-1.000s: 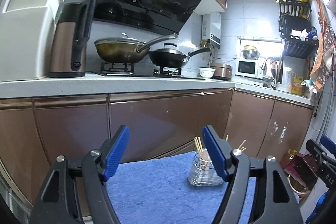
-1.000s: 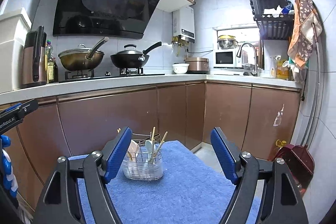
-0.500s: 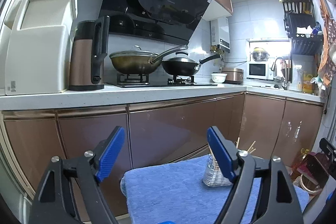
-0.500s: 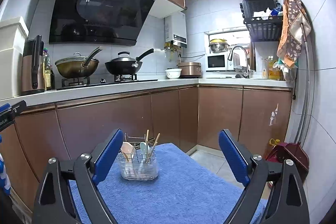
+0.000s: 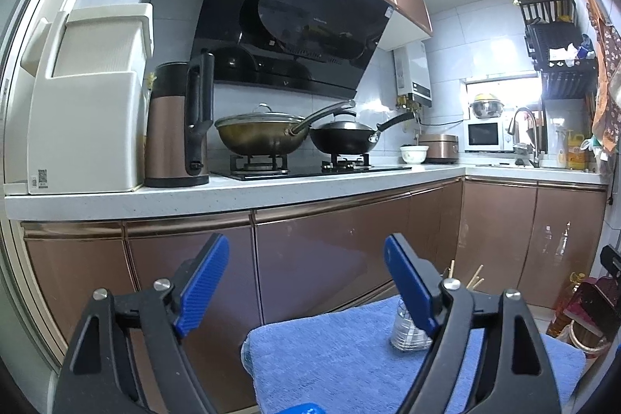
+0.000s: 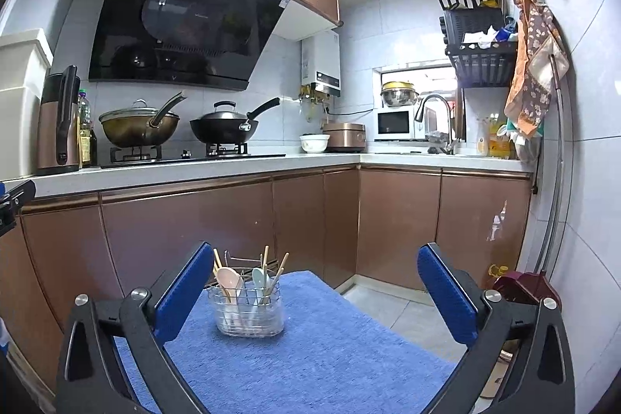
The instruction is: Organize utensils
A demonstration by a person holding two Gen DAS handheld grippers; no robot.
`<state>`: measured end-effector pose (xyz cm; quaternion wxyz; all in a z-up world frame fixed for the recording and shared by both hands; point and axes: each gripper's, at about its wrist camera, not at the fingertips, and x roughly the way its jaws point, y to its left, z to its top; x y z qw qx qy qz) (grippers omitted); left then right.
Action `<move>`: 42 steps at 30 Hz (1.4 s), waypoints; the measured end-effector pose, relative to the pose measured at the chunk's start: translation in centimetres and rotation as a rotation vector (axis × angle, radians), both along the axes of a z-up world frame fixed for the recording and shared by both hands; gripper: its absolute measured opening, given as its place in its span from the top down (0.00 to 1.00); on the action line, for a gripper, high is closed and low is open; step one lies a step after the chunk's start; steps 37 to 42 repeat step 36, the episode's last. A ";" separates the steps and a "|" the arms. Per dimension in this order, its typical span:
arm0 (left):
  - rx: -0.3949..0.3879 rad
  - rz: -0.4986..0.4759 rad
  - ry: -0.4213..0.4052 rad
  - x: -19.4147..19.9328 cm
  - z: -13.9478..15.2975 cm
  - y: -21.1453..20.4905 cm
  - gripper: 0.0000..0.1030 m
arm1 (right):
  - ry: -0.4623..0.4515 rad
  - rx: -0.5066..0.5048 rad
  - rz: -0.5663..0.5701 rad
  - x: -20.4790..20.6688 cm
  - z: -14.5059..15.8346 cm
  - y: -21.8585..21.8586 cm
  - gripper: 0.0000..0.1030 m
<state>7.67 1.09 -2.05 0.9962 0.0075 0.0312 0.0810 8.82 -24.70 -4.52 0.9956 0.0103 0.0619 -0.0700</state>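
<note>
The right gripper [image 6: 310,293] has its two blue pads spread wide and nothing is between them; its jaws have just been opening. The left gripper [image 5: 306,286] is also released and empty, and its jaws have just been opening too. Both point about level over the blue towel [image 6: 310,355], well above it.

The task's thing, the clear utensil holder [image 6: 248,309], stands upright on the far part of the towel. In the right wrist view it is just beside the left pad, but farther away, not touching it. In the left wrist view the holder [image 5: 407,328] is mostly hidden behind the right finger.

Inside the holder I count one pink spoon [image 6: 227,280], one pale blue-green spoon [image 6: 259,277] and about four wooden chopsticks [image 6: 283,268]; some may be hidden, so I am not sure of this count. No utensil lies loose on the towel, so I judge that the sorting is finished or nearly so.

What could go wrong: the holder looks light and it carries tall things, so a finger that brushes the chopsticks could tip it. It also stands near the far edge of the towel, and a push forward could slide it off.

Farther out, on the stove, there are two woks: one brass-coloured wok [image 6: 137,127] with a glass lid and one black wok [image 6: 225,127]. On the counter [image 6: 194,169] stand one kettle [image 6: 58,127], one white bowl [image 6: 314,143], one rice cooker [image 6: 345,136] and one microwave [image 6: 396,123].
</note>
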 end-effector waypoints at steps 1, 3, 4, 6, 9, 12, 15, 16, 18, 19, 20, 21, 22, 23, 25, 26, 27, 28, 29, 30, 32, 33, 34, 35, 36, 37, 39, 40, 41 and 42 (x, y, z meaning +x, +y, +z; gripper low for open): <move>-0.001 -0.001 0.001 0.1 0.0 0.1 0.21 | -0.001 0.001 -0.001 0.0 0.0 -0.1 0.00; -0.003 0.001 0.003 0.2 0.0 0.2 0.21 | -0.001 0.004 -0.003 0.0 -0.1 0.0 0.00; -0.003 0.002 0.004 0.2 -0.1 0.2 0.21 | 0.000 0.005 -0.004 0.0 -0.1 -0.1 0.00; -0.002 0.005 0.006 0.3 -0.2 0.3 0.21 | 0.002 0.006 -0.005 0.1 -0.1 -0.2 0.00; -0.004 0.014 0.003 0.5 -0.2 0.4 0.21 | 0.005 0.007 -0.007 0.2 -0.1 -0.3 0.00; -0.001 0.016 -0.004 0.7 -0.2 0.3 0.21 | 0.009 0.011 -0.009 0.4 -0.2 -0.5 0.00; 0.007 0.020 -0.018 0.7 -0.3 0.0 0.21 | 0.014 0.018 -0.013 0.6 -0.4 -0.8 0.00; 0.008 0.019 -0.019 0.7 -0.3 -0.1 0.21 | 0.016 0.020 -0.014 0.7 -0.4 -0.9 0.00; 0.013 0.017 -0.021 0.9 -0.3 -0.3 0.21 | 0.021 0.024 -0.017 0.9 -0.5 -1.1 0.00; 0.014 0.016 -0.020 1.0 -0.3 -0.4 0.21 | 0.023 0.025 -0.018 0.9 -0.6 -1.1 0.00; 0.014 0.015 -0.019 1.0 -0.3 -0.4 0.21 | 0.025 0.025 -0.020 1.0 -0.6 -1.2 0.00; 0.013 0.011 -0.017 1.2 -0.3 -0.4 0.21 | 0.026 0.027 -0.022 1.1 -0.7 -1.4 0.00; 0.013 0.009 -0.014 1.3 -0.3 -0.5 0.21 | 0.027 0.029 -0.023 1.1 -0.7 -1.4 0.00; 0.013 0.008 -0.012 1.4 -0.3 -0.5 0.21 | 0.028 0.030 -0.025 1.1 -0.7 -1.6 0.00; 0.012 0.003 -0.007 1.6 -0.3 -0.6 0.21 | 0.030 0.034 -0.030 1.3 -0.7 -1.8 0.00; 0.009 0.001 -0.004 1.7 -0.3 -0.6 0.21 | 0.032 0.035 -0.031 1.3 -0.7 -1.9 0.00; 0.007 0.000 -0.001 1.8 -0.4 -0.5 0.21 | 0.034 0.037 -0.033 1.4 -0.8 -2.0 0.00; 0.006 -0.001 0.000 1.9 -0.4 -0.6 0.21 | 0.036 0.040 -0.035 1.5 -0.8 -2.1 0.00; 0.005 0.000 0.001 2.1 -0.4 -0.5 0.21 | 0.038 0.042 -0.037 1.6 -0.8 -2.2 0.00; 0.004 0.000 0.003 2.2 -0.4 -0.5 0.21 | 0.040 0.043 -0.039 1.7 -0.8 -2.3 0.00; -0.002 0.001 0.010 2.5 -0.4 -0.4 0.21 | 0.043 0.044 -0.043 1.9 -0.8 -2.5 0.00; -0.006 0.004 0.013 2.6 -0.4 -0.3 0.21 | 0.045 0.043 -0.044 2.0 -0.7 -2.6 0.00; -0.010 0.007 0.015 2.7 -0.4 -0.3 0.21 | 0.047 0.041 -0.046 2.1 -0.7 -2.6 0.00; -0.015 0.007 0.018 2.8 -0.3 -0.3 0.21 | 0.048 0.041 -0.049 2.1 -0.7 -2.7 0.00; -0.020 0.006 0.023 3.0 -0.3 -0.2 0.21 | 0.047 0.041 -0.051 2.2 -0.6 -2.8 0.00; -0.020 0.006 0.023 3.0 -0.3 -0.2 0.21 | 0.047 0.041 -0.051 2.2 -0.6 -2.8 0.00; -0.020 0.006 0.023 3.0 -0.3 -0.2 0.21 | 0.047 0.041 -0.051 2.2 -0.6 -2.8 0.00; -0.020 0.006 0.023 3.0 -0.3 -0.2 0.21 | 0.047 0.041 -0.051 2.2 -0.6 -2.8 0.00; -0.020 0.006 0.023 3.0 -0.3 -0.2 0.21 | 0.047 0.041 -0.051 2.2 -0.6 -2.8 0.00; -0.020 0.006 0.023 3.0 -0.3 -0.2 0.21 | 0.047 0.041 -0.051 2.2 -0.6 -2.8 0.00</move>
